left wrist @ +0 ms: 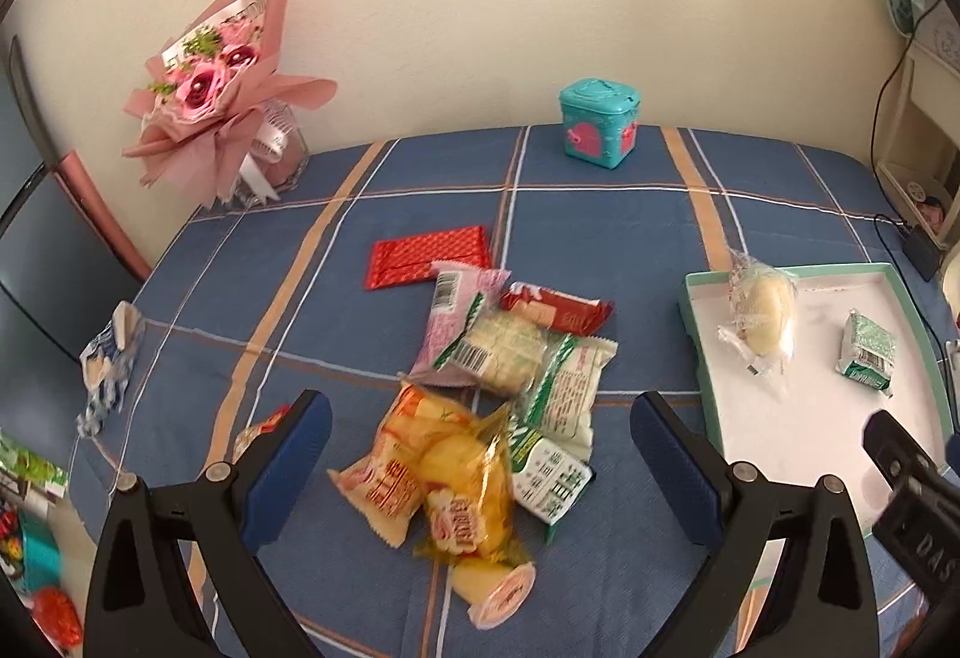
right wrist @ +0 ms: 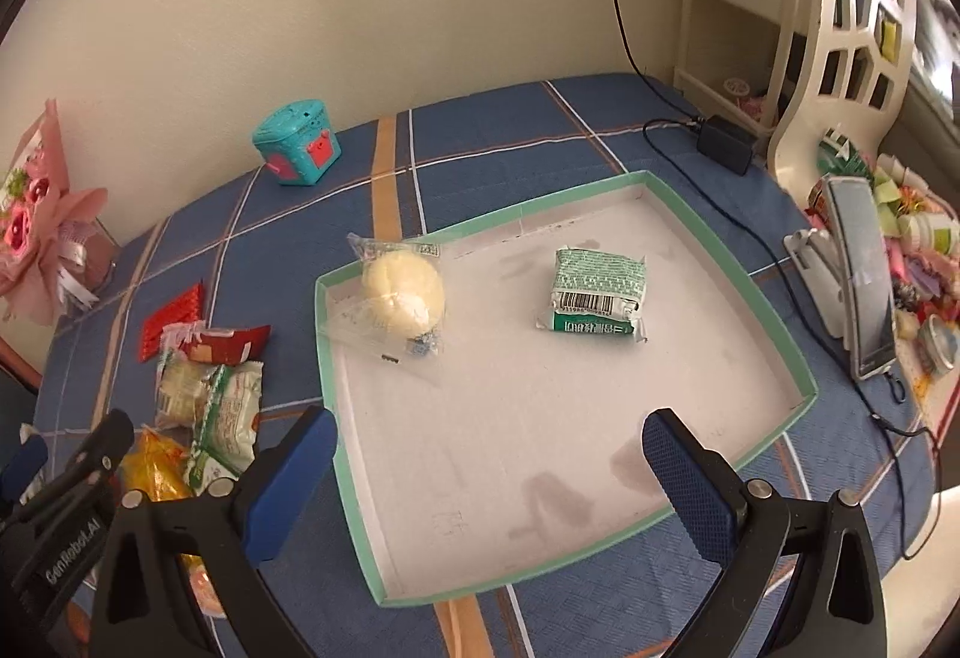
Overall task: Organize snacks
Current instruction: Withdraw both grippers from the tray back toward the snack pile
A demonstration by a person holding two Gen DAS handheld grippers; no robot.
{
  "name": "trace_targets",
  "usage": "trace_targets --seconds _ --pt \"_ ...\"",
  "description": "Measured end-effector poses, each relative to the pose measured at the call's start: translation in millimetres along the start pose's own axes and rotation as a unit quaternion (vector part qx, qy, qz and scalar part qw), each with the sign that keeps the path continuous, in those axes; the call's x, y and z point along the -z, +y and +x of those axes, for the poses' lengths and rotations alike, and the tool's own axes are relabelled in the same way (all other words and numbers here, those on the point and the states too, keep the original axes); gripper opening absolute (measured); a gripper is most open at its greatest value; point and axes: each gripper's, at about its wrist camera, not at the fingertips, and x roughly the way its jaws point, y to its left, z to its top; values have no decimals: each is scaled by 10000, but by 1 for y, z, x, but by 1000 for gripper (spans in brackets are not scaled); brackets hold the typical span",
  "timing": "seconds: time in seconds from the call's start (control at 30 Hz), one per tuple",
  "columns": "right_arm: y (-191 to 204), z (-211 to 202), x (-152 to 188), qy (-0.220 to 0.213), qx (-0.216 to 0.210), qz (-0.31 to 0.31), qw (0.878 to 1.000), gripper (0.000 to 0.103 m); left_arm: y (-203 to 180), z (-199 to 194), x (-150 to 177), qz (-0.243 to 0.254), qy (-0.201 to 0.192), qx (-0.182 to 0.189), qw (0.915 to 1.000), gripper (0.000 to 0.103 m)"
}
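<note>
Several snack packets lie in a heap [left wrist: 504, 370] on the blue checked cloth, with a yellow packet [left wrist: 456, 478] nearest me and a red flat packet [left wrist: 429, 256] behind. My left gripper [left wrist: 480, 466] hovers open over the yellow packet, touching nothing. To the right stands a shallow white tray with a green rim [right wrist: 720, 262]. In it lie a clear-wrapped round bun [right wrist: 402, 292] and a small green packet [right wrist: 597, 292]. My right gripper [right wrist: 489, 478] hangs open above the tray's near part, with nothing between its fingers.
A teal toy box [left wrist: 600, 124] stands by the back wall and a pink bouquet [left wrist: 210, 82] at the back left. A blue-white wrapper [left wrist: 111, 358] lies at the left edge. A black adapter [right wrist: 726, 142] with cables and a phone on a stand [right wrist: 858, 274] sit right of the tray.
</note>
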Motion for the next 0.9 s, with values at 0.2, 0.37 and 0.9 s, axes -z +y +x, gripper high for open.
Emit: trace_targets --seconds 0.2,0.37,0.9 --pt "4 -15 15 -43 -21 -6 10000 103 6 -8 8 59 45 -206 9998 100" --pt "2 -17 28 205 3 203 9996 103 13 -6 15 104 341 -241 9991 100" --pt "45 4 46 1002 -246 -342 9941 103 71 36 28 -456 1468 -427 9872 100"
